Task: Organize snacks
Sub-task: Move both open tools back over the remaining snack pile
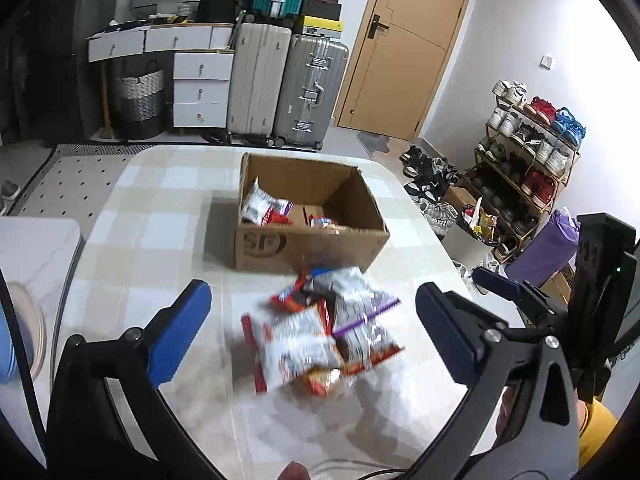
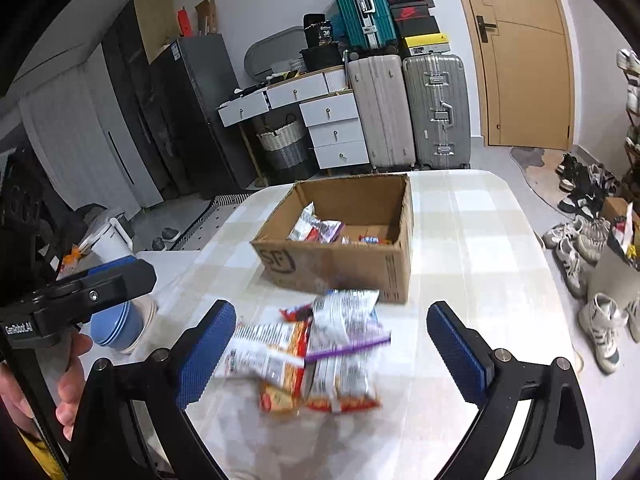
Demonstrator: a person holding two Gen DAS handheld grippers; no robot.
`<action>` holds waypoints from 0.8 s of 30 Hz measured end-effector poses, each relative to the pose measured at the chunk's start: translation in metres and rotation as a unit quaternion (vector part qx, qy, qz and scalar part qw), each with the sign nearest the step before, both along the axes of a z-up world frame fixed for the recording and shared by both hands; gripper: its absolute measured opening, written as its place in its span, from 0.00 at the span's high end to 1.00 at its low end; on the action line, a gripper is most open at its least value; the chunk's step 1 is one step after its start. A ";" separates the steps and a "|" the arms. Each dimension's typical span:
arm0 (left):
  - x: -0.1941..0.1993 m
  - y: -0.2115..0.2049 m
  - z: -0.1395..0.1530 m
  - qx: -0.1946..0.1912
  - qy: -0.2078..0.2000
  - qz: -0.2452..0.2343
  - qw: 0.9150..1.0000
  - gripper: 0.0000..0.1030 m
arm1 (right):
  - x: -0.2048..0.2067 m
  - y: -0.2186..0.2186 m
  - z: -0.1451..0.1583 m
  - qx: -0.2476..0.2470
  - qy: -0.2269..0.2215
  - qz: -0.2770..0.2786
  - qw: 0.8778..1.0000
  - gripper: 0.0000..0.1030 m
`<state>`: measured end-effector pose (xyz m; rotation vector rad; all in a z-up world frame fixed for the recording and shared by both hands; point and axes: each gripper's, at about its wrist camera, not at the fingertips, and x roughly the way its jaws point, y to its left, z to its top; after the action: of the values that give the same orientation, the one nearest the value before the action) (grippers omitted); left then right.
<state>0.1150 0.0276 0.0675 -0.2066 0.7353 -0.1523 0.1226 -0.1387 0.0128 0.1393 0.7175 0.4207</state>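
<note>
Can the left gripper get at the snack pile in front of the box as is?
Probably yes. The left gripper has open, empty jaws, and the snack pile lies uncovered on the table, short of the cardboard box.

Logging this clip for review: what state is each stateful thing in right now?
Left gripper: jaws open, nothing held.
Right gripper: jaws open, nothing held.
Cardboard box: open-topped, a few packets inside.
Snack packet pile: loose on the table, in front of the box.
Door: shut.
</note>
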 end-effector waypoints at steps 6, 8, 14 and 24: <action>-0.056 -0.005 -0.013 0.038 -0.015 0.013 0.999 0.01 | -0.048 -0.007 0.001 0.007 -0.028 0.004 1.000 0.04; -0.069 -0.007 -0.019 0.049 -0.020 0.016 0.998 0.01 | -0.059 -0.005 0.000 0.008 -0.041 0.010 0.999 0.03; -0.098 -0.008 -0.042 0.089 -0.040 0.038 0.995 0.01 | -0.072 0.007 -0.010 -0.008 -0.062 0.029 0.998 0.03; -0.083 -0.018 -0.073 0.150 -0.057 0.068 0.985 0.01 | -0.050 0.009 -0.058 -0.019 -0.036 0.034 0.999 0.03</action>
<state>0.0323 0.0100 -0.0056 0.0400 0.6195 0.0763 0.0725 -0.1298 -0.0449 0.0638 0.6600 0.4749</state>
